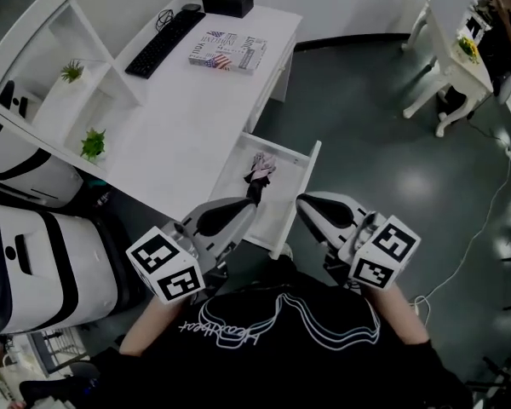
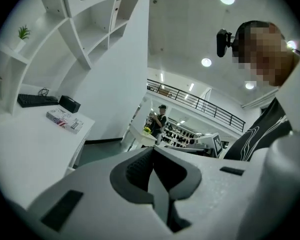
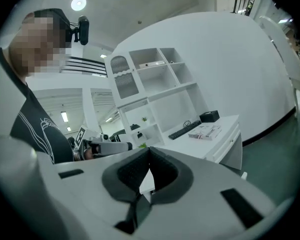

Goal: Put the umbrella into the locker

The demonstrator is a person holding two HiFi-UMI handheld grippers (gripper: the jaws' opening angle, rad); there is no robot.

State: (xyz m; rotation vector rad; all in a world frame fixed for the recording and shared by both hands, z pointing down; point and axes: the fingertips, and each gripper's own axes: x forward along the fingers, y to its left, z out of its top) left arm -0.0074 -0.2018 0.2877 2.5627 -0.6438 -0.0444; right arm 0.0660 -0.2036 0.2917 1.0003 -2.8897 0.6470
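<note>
A folded dark umbrella with a pinkish strap lies in the open white drawer of the desk. Both grippers are held close to the person's chest, above the drawer's front and apart from the umbrella. My left gripper is shut with its jaw tips together and nothing between them; its own view shows the closed tips pointing out across the room. My right gripper is also shut and empty, its tips meeting in front of the desk and shelves.
The white desk carries a keyboard, a book and a black box. A white shelf unit with small plants stands at left, white cases below it. A white table and a floor cable are at right.
</note>
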